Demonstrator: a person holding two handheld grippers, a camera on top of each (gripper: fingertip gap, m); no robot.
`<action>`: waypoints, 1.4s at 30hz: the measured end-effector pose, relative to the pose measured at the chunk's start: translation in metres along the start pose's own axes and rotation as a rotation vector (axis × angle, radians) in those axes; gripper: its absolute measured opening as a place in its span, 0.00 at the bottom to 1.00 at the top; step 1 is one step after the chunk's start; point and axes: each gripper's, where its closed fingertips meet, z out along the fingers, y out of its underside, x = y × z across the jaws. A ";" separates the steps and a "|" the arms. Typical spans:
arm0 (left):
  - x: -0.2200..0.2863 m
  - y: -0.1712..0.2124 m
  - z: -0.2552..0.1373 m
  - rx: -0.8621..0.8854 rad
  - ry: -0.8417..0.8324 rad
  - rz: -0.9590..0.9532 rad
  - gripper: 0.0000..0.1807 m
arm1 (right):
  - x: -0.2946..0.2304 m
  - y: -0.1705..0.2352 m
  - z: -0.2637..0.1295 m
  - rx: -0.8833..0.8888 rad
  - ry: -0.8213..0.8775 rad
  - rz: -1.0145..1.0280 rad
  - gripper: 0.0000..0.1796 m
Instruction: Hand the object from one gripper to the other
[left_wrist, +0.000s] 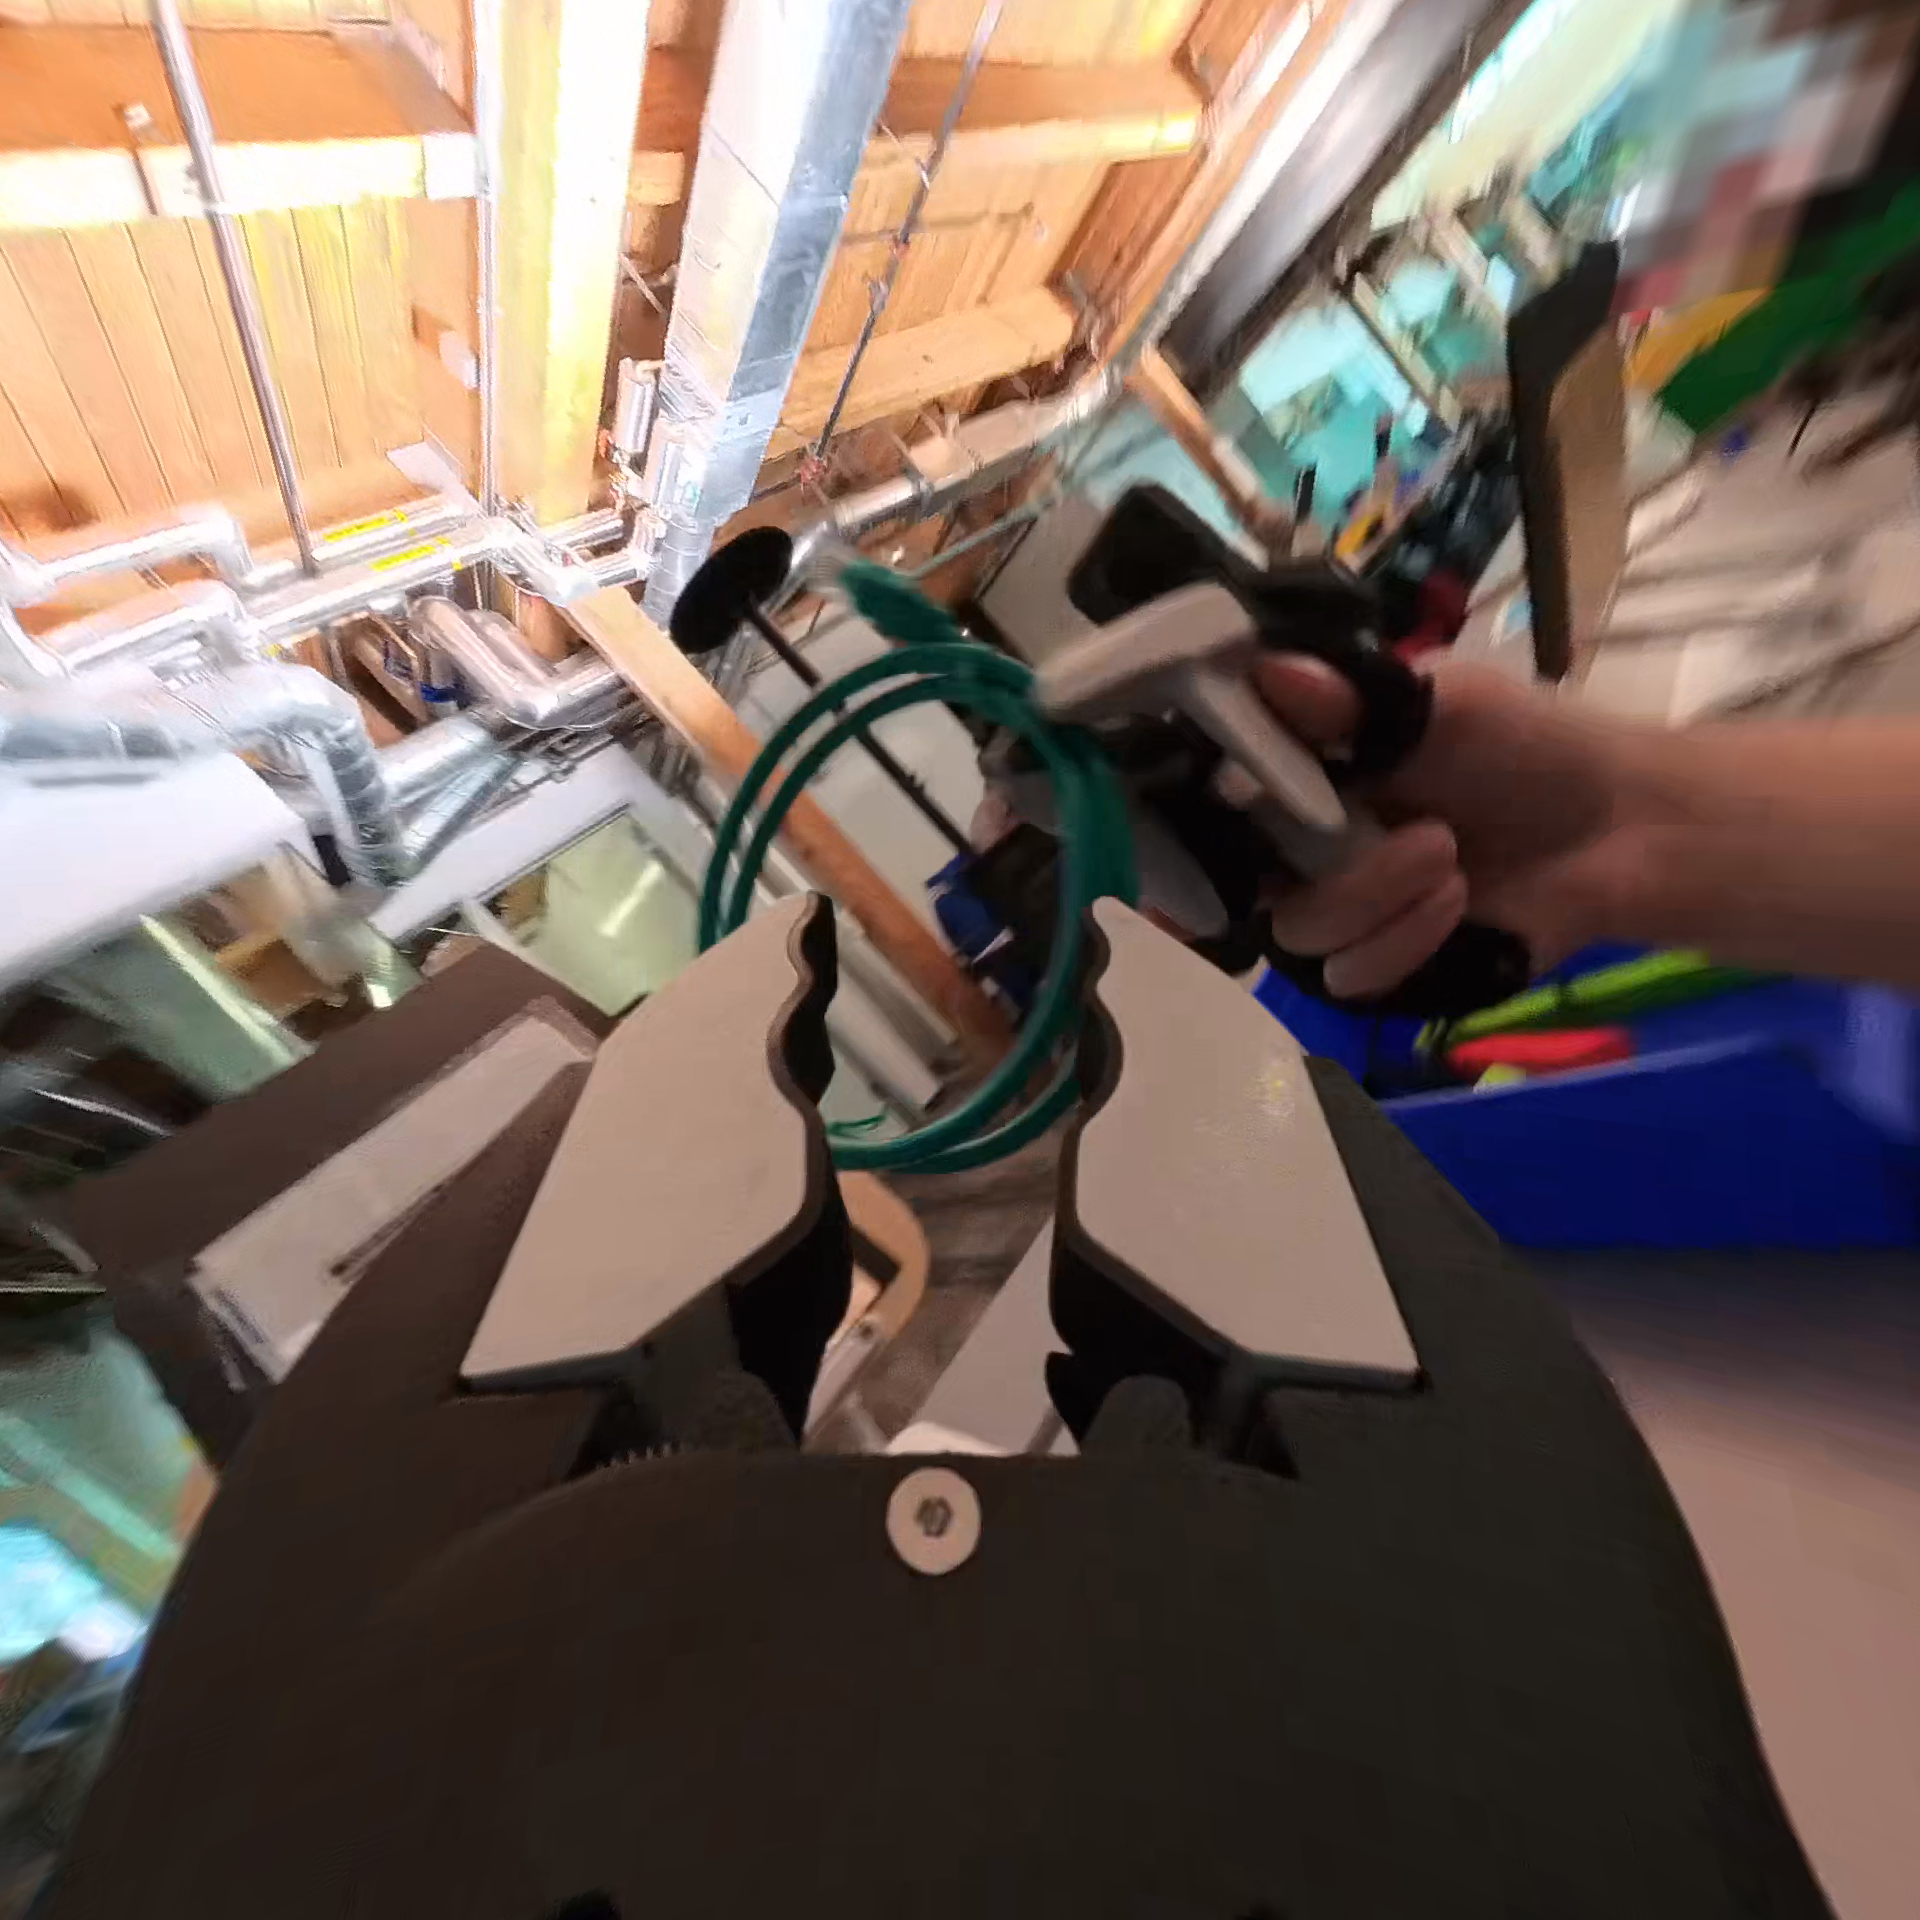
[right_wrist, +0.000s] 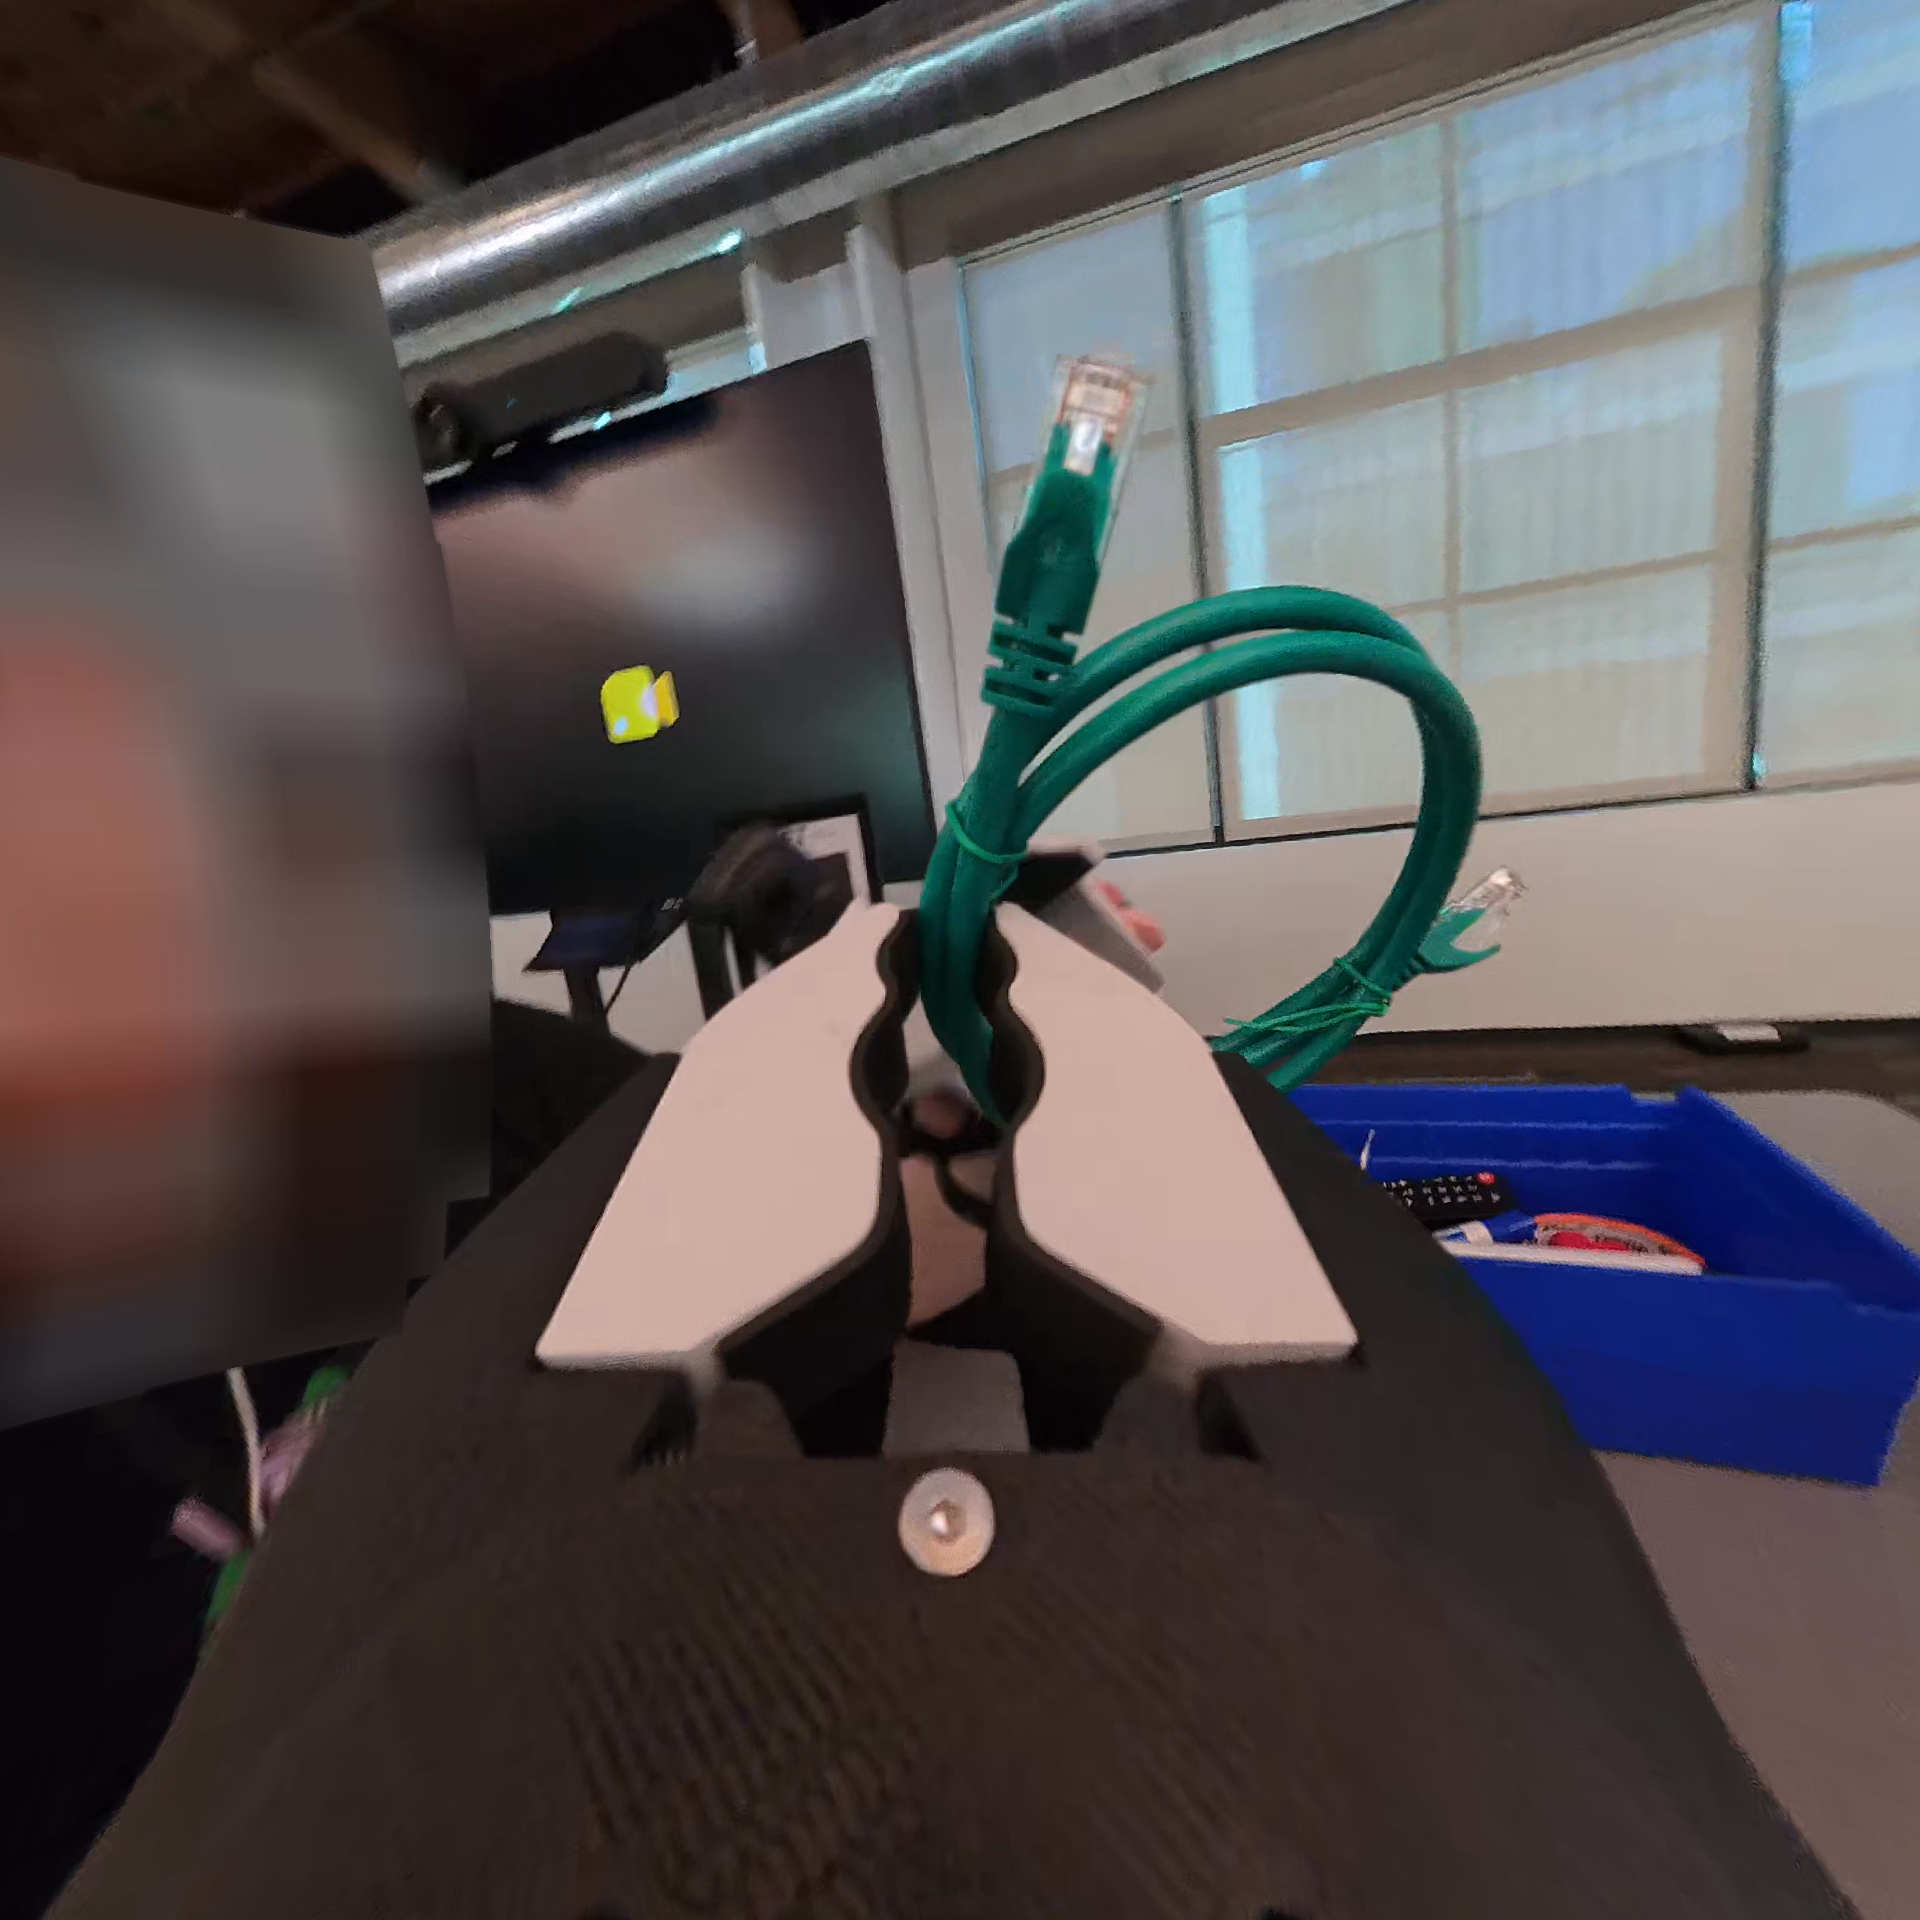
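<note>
Left wrist view
Left gripper (left_wrist: 956, 935): I see its two fingers standing well apart, clamped on nothing.
Green cable (left_wrist: 790, 769): a coiled loop hanging in the air; its lower arc dips into the gap between my left fingers, and part of it runs against the inner edge of the right-hand finger (left_wrist: 1226, 1143). Whether it presses there I cannot tell.
Right gripper (left_wrist: 1049, 691): farther off, gripped by a person's hand (left_wrist: 1455, 831), pinching the coil at its upper right.
Blue bin (left_wrist: 1662, 1143): at the right edge, on the grey worktop (left_wrist: 1766, 1507), with bright items inside, too blurred to name.

Right wrist view
Right gripper (right_wrist: 951, 935): fingers drawn close together, clamped on the bundled strands of the green cable (right_wrist: 1351, 644).
Cable ends: one clear plug (right_wrist: 1091, 405) points up above the fingertips; the other plug (right_wrist: 1486, 899) sticks out at right.
Blue bin (right_wrist: 1662, 1351): on the worktop at right, below the coil.
Dark monitor (right_wrist: 675, 644): behind the fingers, at left.
</note>
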 end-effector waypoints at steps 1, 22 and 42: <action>-0.009 -0.008 -0.005 0.038 -0.008 -0.068 0.24 | -0.012 0.001 -0.005 -0.017 -0.060 -0.068 0.07; -0.002 -0.001 0.008 0.106 0.337 -1.205 0.11 | -0.049 0.034 0.005 -0.049 -0.172 -0.740 0.06; -0.060 0.120 -0.009 -0.685 -0.321 0.123 0.07 | 0.108 0.025 -0.045 -0.461 1.039 -0.743 0.24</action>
